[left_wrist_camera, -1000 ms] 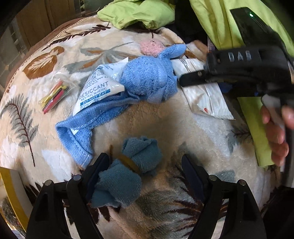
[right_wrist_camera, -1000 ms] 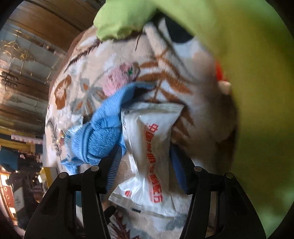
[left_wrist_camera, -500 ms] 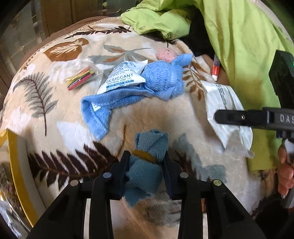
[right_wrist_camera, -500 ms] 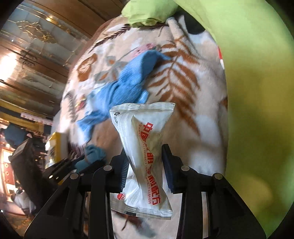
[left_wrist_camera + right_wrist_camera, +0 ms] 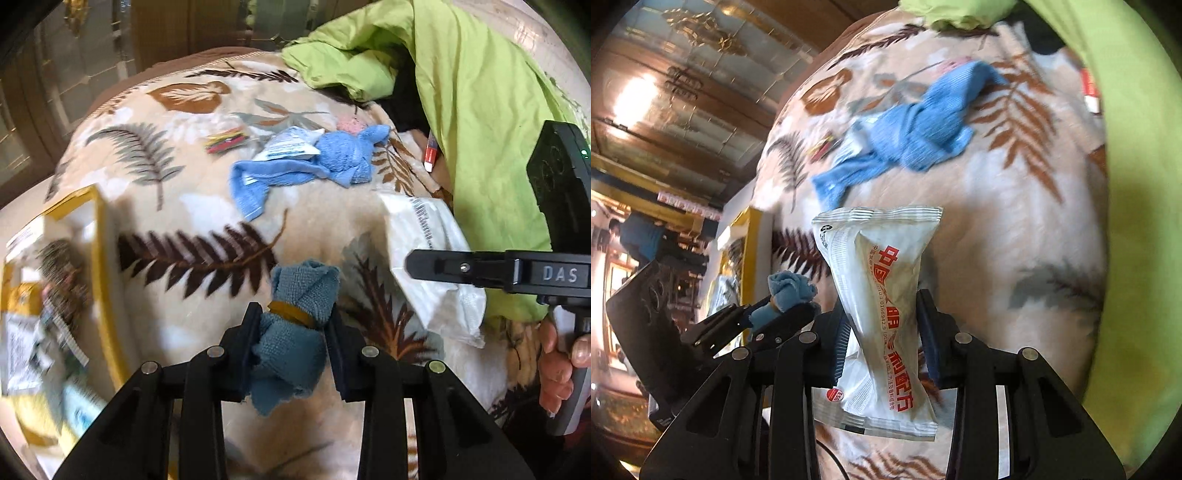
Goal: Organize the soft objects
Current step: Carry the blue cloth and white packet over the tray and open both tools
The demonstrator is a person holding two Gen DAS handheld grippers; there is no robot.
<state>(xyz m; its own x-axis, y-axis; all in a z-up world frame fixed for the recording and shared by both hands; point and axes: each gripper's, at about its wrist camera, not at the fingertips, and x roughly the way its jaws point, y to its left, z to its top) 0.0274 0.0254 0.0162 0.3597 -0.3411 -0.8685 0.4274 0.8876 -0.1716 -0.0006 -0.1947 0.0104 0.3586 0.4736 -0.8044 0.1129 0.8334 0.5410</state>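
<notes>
You were in the carrying step, both tools loaded and lifted above a plush fleece blanket [image 5: 207, 218] printed with brown and grey fern leaves; the next move, as I judged it, called for swinging each load toward the yellow-rimmed box [image 5: 98, 236] at the blanket's left edge and letting go over it. A lime-green sheet [image 5: 480, 110], crumpled and thin, lay along the right. A light blue terry towel [image 5: 332, 162], loosely bunched with one trailing end, rested mid-blanket, touching a white desiccant sachet [image 5: 291, 147]. Your right tool [image 5: 882, 325] was clamped on a glossy white plastic packet [image 5: 882, 295] with red lettering, pinched narrow at its waist. Your left tool [image 5: 291, 332] was clamped on a small rolled blue cloth [image 5: 295, 321], nubbly and bound by a yellow band. A tiny clear bag of coloured sticks [image 5: 225, 142] lay beyond.
</notes>
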